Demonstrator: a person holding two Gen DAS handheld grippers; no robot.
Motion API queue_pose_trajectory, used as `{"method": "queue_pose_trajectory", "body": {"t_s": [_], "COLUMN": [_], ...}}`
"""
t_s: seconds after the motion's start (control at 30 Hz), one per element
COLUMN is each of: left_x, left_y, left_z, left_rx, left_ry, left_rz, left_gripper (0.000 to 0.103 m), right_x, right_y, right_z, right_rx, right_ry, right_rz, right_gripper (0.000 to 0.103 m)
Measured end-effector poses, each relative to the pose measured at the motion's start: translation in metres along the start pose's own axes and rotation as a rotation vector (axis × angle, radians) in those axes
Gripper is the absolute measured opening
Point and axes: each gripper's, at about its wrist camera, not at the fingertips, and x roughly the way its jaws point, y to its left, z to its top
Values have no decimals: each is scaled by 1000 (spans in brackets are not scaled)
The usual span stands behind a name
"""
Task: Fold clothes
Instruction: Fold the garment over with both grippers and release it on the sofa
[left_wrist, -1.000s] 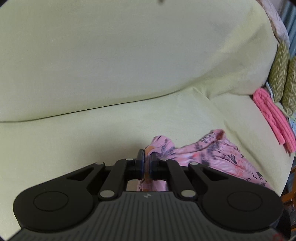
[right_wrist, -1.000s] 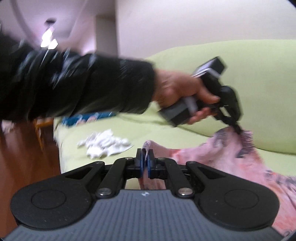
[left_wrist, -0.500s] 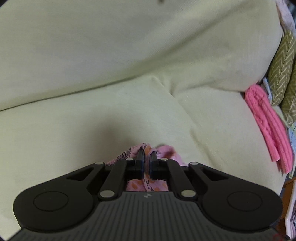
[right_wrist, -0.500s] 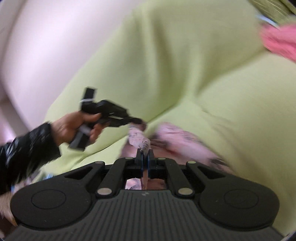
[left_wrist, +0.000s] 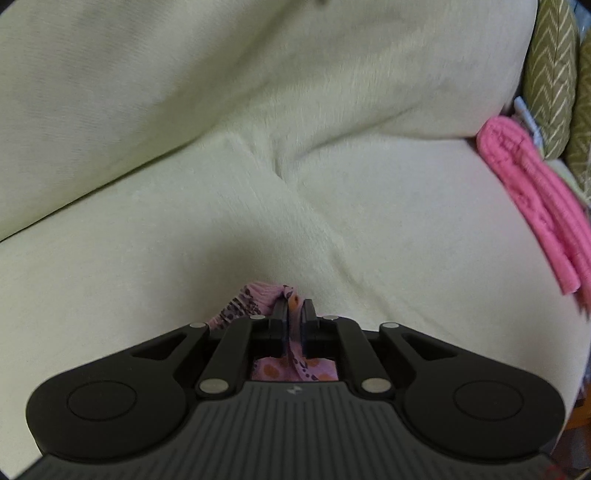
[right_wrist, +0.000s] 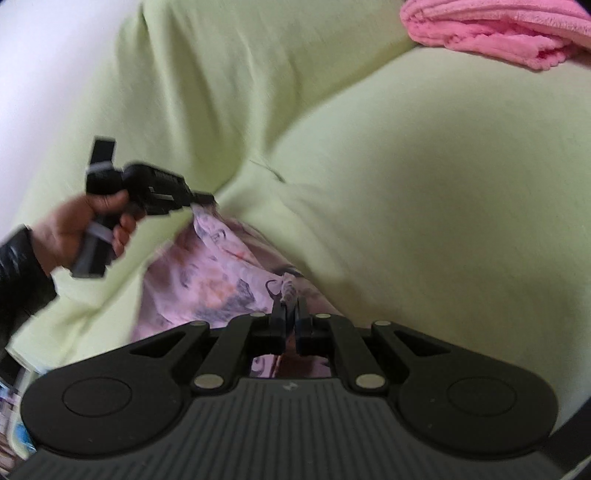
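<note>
The left gripper (left_wrist: 294, 321), a black two-finger tool, points down at the seat of a pale green fabric sofa (left_wrist: 388, 206); its fingers are clamped on a fold of the pink floral-print thin garment (left_wrist: 258, 295), which bunches just ahead of the fingertips and shows again behind them. The right gripper (right_wrist: 290, 319) likewise has its fingers pinched together on an edge of the same garment (right_wrist: 218, 273); cloth rises in a small peak between its fingertips.

In the right wrist view the person's left hand (right_wrist: 77, 229), wrist in a black glossy sleeve (right_wrist: 18, 273), holds the left gripper's handle level, its tip (right_wrist: 201, 199) at the garment's upper corner; the garment stretches between the two tools, above the sofa seat.

Count: two grippers; one floral garment; one bright pink knitted folded item (left_wrist: 535, 199); two olive chevron-patterned cushions (left_wrist: 550, 74).

The right wrist view alone shows the hand, the sleeve and the garment's spread span; it is blurred. The left wrist view alone shows the cushions, beside the pink knitted item at the sofa's far end; the right wrist view shows that item (right_wrist: 495, 33) without them.
</note>
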Motion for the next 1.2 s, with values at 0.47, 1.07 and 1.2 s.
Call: {"method": "queue_pose_trajectory", "body": {"t_s": [0.47,1.07,1.2], "left_x": [-71,-144,-158], "left_y": [34,55,36], "left_z": [-23,-224,-262], "left_rx": [-3,56,104], "left_ry": [-136,-19,-8], "left_rz": [-175,-204,-240], "left_gripper": [38,38,38], "right_x": [1,3,-21], "right_y": [45,106,134], "right_z": [17,-22,-70], "right_rx": [-299,-545,-665], "right_ry": [-17,200,263], "right_rz": [-6,120,171], "right_gripper": [12,11,22]}}
